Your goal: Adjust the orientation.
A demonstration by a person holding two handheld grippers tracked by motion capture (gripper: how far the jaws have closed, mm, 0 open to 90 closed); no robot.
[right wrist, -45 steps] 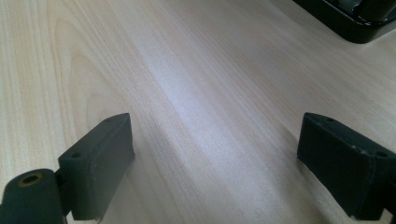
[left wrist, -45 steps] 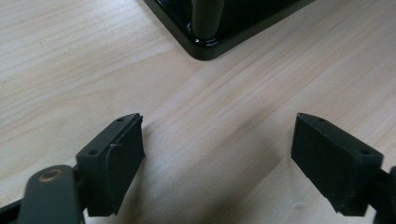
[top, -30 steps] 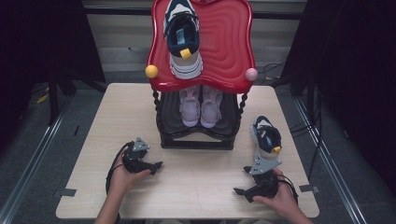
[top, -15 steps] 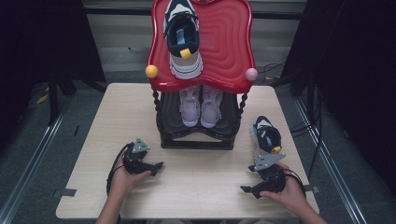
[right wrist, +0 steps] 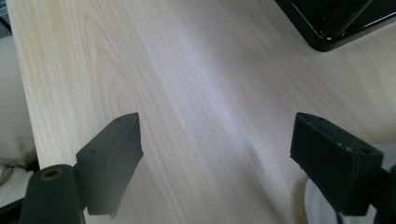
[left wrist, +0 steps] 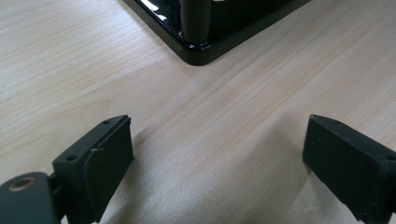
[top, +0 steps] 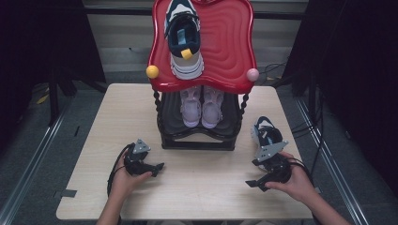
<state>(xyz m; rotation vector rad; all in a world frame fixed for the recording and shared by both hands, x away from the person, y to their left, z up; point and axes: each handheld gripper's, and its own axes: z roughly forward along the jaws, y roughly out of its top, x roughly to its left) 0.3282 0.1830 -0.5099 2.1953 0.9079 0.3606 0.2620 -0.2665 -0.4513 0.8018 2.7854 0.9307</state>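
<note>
Nearest the person, the left tool (top: 157, 167) and right tool (top: 252, 183) both rest spread and empty on the wooden surface (top: 206, 192), the dark sneaker (top: 268, 136) lying just beyond the right tool, beside the black rack (top: 197, 140).

Tabletop (top: 117, 117) looks like pale wood-grain laminate, smooth, matt with slight sheen. Rack base (left wrist: 201, 51) is glossy black, likely lacquer or plastic; its top tray (top: 230, 47) is glossy red with a rippled surface. Left claw (left wrist: 219, 168) pads look matt black, finely textured, rubbery; right claw (right wrist: 215, 163) pads match.
</note>
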